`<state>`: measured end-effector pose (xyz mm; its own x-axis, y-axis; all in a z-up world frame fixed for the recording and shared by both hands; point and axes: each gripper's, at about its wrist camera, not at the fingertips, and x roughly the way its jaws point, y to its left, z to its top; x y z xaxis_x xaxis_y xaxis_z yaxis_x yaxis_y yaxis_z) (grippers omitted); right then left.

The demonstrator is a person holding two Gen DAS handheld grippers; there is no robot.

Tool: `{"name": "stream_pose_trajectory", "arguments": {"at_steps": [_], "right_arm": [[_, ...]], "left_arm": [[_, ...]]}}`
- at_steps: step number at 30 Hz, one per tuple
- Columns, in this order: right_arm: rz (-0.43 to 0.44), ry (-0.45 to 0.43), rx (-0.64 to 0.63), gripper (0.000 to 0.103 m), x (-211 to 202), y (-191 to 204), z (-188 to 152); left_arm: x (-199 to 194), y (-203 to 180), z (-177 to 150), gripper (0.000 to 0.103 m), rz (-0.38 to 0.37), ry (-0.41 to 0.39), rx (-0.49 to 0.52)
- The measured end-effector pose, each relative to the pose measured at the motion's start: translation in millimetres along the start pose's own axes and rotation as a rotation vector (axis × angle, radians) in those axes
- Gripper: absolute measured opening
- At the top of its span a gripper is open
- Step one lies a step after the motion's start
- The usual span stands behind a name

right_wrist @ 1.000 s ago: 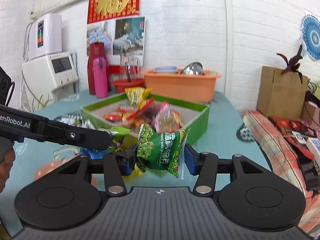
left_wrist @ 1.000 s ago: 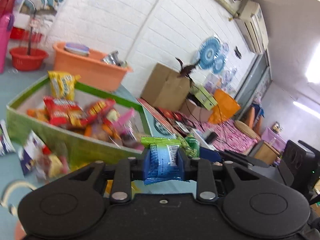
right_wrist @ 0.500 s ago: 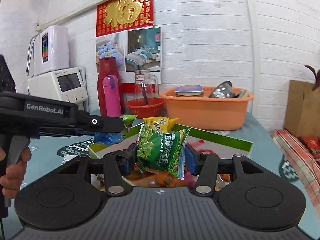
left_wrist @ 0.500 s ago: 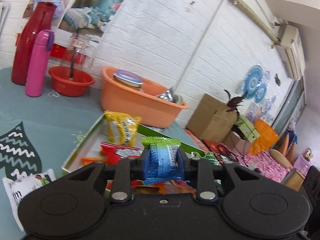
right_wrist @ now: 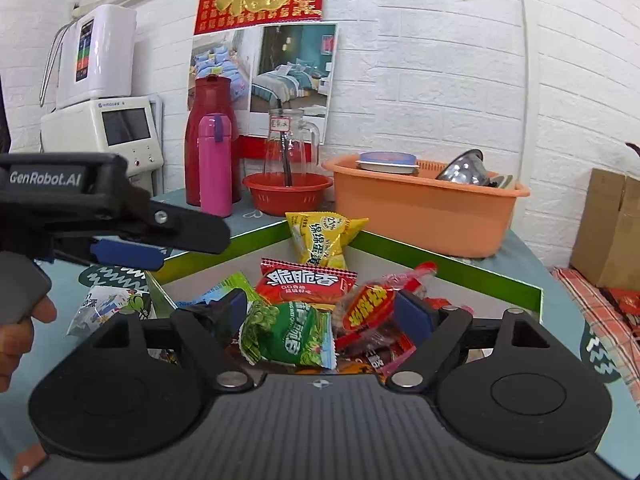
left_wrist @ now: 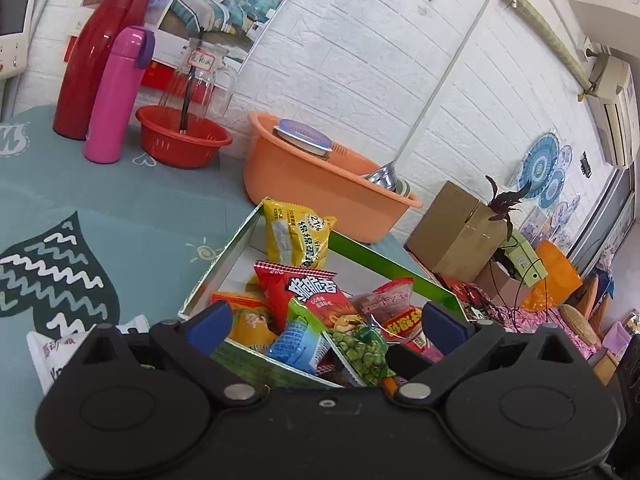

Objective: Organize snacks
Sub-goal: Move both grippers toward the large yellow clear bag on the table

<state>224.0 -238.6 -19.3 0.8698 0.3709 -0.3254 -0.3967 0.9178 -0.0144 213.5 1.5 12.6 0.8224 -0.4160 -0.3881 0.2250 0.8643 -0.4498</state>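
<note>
Now spread wide and empty, the left gripper (left_wrist: 324, 318) and right gripper (right_wrist: 320, 310) hang low in frame above the green-rimmed cardboard box (right_wrist: 460, 270), where the green crinkly pea packet (right_wrist: 292, 334) and blue foil packet (left_wrist: 300, 342) lie atop the snack pile, apparently to gather them together.

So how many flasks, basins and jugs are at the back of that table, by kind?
Flasks: 2, the red flask and the pink flask
Basins: 2, the red basin and the orange basin
Jugs: 1, the glass jug, standing in the red basin
Total: 5
</note>
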Motion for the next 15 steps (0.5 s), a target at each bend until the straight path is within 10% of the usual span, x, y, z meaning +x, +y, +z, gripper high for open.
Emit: {"name": "stream_pose_trajectory", "arguments": {"at_steps": [15], "right_arm": [[0.044,-0.043,0.174,0.103,-98.9,-0.7,-13.2]], "left_arm": [[-83.1,-42.1,-41.3,0.103,-0.104,-0.046,0.041]]}}
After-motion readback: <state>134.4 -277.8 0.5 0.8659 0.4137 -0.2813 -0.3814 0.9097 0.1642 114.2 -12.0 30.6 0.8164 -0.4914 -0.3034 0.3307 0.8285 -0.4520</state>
